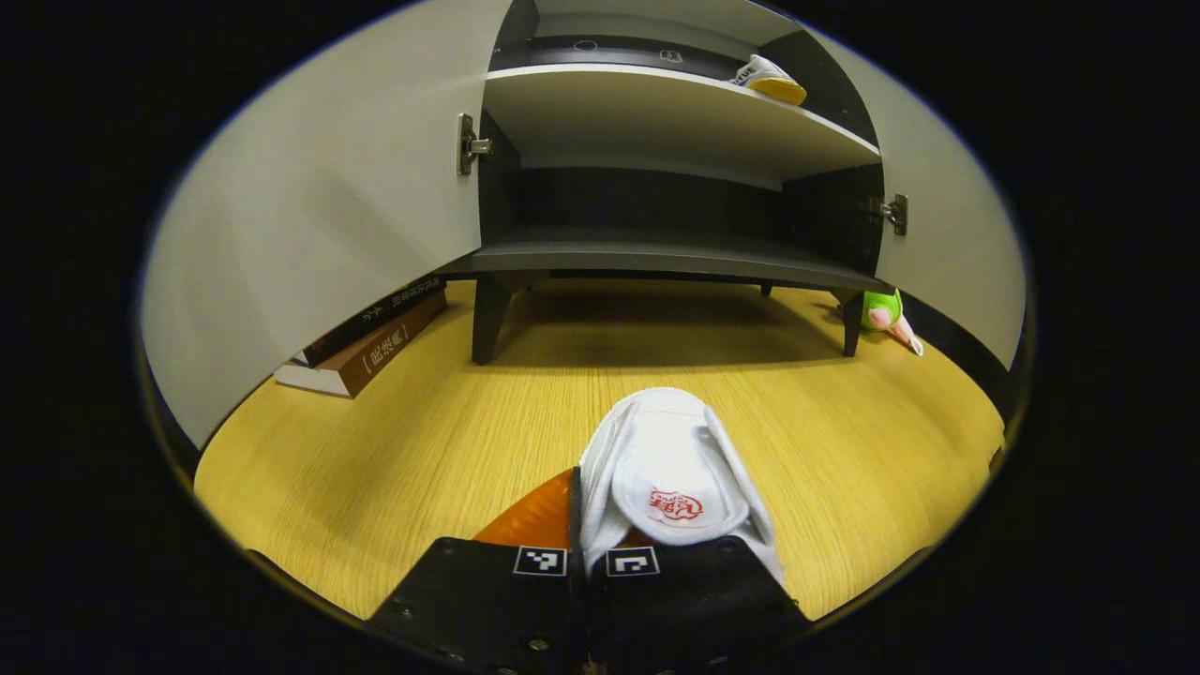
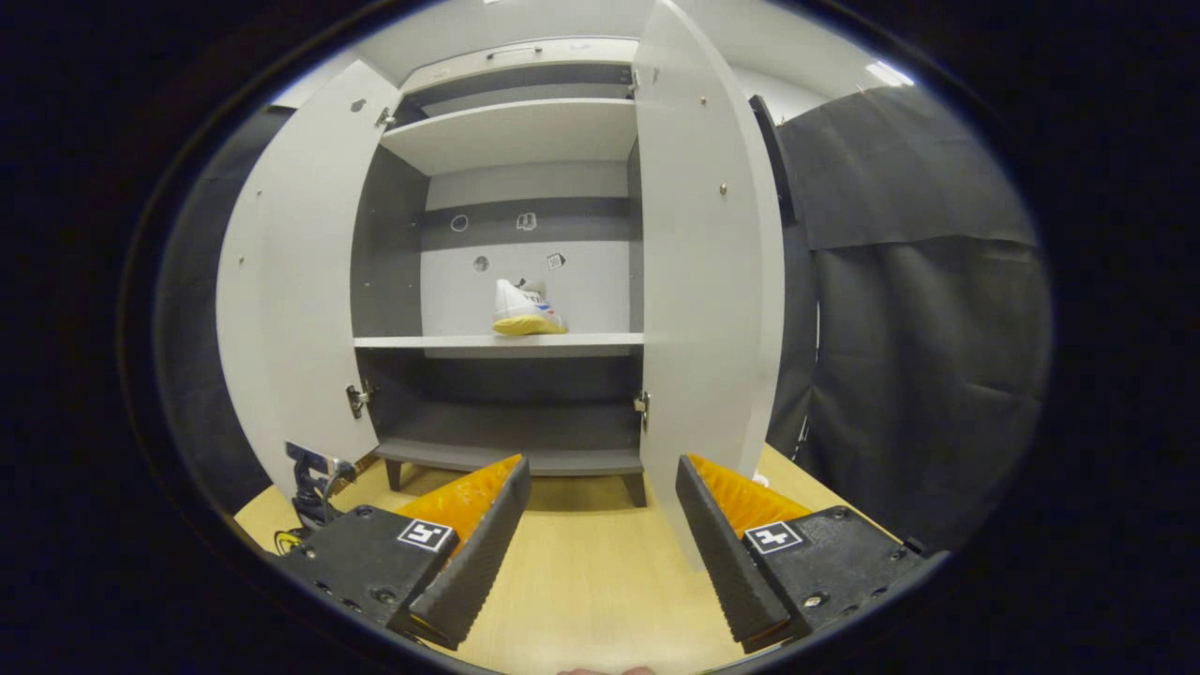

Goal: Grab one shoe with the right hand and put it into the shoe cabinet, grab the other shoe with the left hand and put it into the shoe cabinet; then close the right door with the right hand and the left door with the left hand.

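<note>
A white shoe with a red logo on its tongue lies on the wooden floor, right in front of the left gripper view's camera. My left gripper is shut on its near edge, toe pointing at the shoe cabinet. The other shoe, white with a yellow sole, rests on the cabinet's middle shelf. Both doors stand open: the left door and the right door. My right gripper hangs open with nothing in it, before the cabinet.
Two books lie stacked on the floor under the left door. A green toy sits by the cabinet's right leg. A black curtain hangs to the right of the cabinet. A small device with a cable stands low left.
</note>
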Available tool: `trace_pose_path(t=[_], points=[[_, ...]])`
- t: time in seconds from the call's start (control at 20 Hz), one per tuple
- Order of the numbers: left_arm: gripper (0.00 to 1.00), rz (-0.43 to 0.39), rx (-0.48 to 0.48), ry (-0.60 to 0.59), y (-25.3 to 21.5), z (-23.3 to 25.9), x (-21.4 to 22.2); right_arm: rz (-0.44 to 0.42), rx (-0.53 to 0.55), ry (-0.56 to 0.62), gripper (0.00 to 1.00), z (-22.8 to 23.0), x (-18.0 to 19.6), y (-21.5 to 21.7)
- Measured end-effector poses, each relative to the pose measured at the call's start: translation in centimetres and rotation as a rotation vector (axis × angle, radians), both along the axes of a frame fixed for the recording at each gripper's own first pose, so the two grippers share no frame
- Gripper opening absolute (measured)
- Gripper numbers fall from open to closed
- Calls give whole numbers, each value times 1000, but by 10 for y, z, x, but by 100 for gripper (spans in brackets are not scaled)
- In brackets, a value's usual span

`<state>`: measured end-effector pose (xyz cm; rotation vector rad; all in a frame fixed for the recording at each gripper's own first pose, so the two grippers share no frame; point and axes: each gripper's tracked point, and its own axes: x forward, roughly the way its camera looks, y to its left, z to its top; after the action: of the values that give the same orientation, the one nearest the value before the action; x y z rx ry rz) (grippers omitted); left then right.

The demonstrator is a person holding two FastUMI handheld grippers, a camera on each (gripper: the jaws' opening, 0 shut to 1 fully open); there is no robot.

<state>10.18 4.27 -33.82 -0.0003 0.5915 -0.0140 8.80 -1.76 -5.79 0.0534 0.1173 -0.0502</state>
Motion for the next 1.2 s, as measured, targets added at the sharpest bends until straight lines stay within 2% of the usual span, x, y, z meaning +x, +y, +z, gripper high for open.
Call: trace_pose_path(t=[0.15, 0.35, 0.6, 0.7, 0.85, 1.0, 1.2], points=[[0, 31, -32, -7, 2, 19, -16, 7, -3, 0, 98, -1, 2, 2], [1, 65, -63, -45, -2, 74, -41, 29, -11, 1, 98, -3, 3, 8], [0, 63, -38, -165, -12, 175, -42, 77, 5, -5, 98, -5, 5, 25], [0, 53, -61, -211, -18, 216, -34, 95, -2, -14, 98, -2, 5, 29], [0, 5, -79, -314, -26, 277, -9, 115, -6, -24, 100, 0, 2, 33], [0, 14, -87, -370, -27, 313, 35, 118, -6, -21, 98, 0, -1, 31], [0, 60, -135, -325, -39, 347, 130, 120, -17, 4, 98, -4, -2, 27]])
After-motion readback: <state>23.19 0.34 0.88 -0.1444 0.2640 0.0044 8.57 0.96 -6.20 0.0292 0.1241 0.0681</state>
